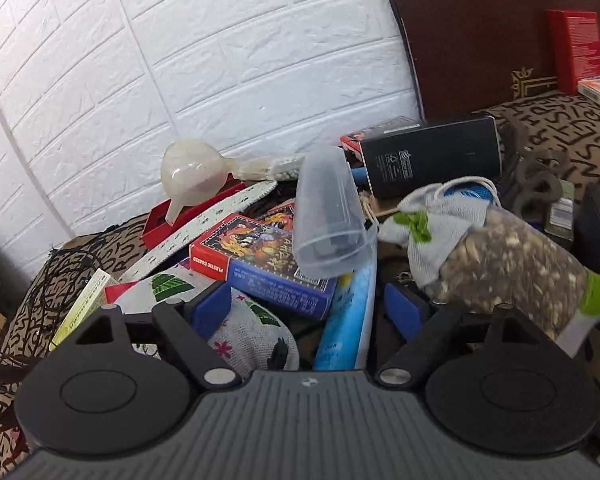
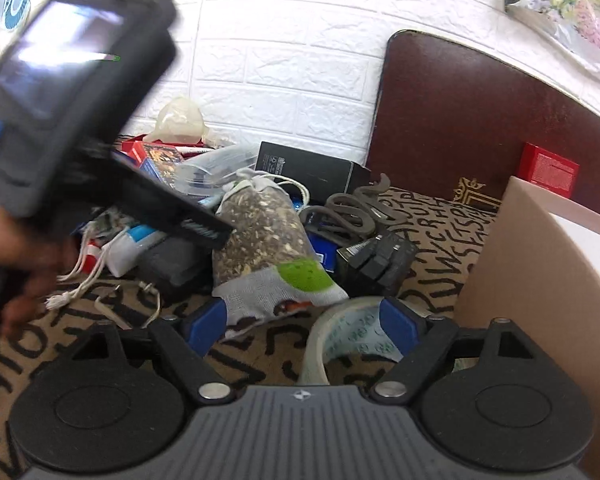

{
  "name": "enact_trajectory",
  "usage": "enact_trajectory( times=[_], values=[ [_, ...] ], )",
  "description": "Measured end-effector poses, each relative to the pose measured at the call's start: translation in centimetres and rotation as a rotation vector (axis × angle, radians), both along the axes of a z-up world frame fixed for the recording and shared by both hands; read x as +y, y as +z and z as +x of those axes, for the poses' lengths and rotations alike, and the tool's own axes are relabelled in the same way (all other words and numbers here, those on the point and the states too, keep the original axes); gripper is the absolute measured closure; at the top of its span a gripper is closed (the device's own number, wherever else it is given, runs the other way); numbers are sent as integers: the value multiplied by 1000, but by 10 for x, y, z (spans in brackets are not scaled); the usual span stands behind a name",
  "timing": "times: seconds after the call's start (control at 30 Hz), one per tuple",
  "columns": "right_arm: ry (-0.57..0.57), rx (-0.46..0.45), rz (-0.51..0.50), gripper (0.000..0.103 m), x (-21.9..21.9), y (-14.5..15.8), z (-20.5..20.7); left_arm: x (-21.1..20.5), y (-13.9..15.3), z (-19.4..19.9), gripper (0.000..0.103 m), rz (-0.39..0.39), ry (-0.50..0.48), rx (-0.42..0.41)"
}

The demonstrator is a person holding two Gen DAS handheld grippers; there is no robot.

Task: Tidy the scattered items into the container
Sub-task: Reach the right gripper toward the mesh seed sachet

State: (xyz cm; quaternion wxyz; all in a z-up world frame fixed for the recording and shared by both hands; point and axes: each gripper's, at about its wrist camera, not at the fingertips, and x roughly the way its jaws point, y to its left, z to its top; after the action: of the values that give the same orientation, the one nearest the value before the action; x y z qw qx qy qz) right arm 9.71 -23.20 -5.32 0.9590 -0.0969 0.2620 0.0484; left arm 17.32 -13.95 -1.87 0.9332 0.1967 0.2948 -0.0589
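While spread wide, both grippers' fingers (image 1: 206, 312) (image 2: 204, 322) empty above clutter.

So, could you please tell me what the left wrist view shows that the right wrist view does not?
Only the left wrist view shows the open left gripper above a light blue tube and a white printed cloth pouch. Only the right wrist view shows the open right gripper, a clear tape roll and a brown cardboard box. Both show the grey mesh bag of dried mix and the black rectangular box.
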Motion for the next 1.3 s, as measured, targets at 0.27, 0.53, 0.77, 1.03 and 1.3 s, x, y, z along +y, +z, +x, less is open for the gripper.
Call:
enact_trajectory(
  times=[0.27,0.53,0.77,1.03,1.3],
  values=[
    [-49,-96,-84,16,-2,8,10,34,29,13,30,-201,41,31],
    [92,-69,-80,13,20,7,11,0,23,41,29,-83,39,-13],
    [122,-53,-238,11,33,-6,29,-5,12,33,36,18,3,54],
    [33,-105,-189,11,15,7,35,21,10,-6,38,0,-133,91],
    [97,-87,-162,9,16,3,32,16,51,12,40,-190,-153,65]
  ],
)
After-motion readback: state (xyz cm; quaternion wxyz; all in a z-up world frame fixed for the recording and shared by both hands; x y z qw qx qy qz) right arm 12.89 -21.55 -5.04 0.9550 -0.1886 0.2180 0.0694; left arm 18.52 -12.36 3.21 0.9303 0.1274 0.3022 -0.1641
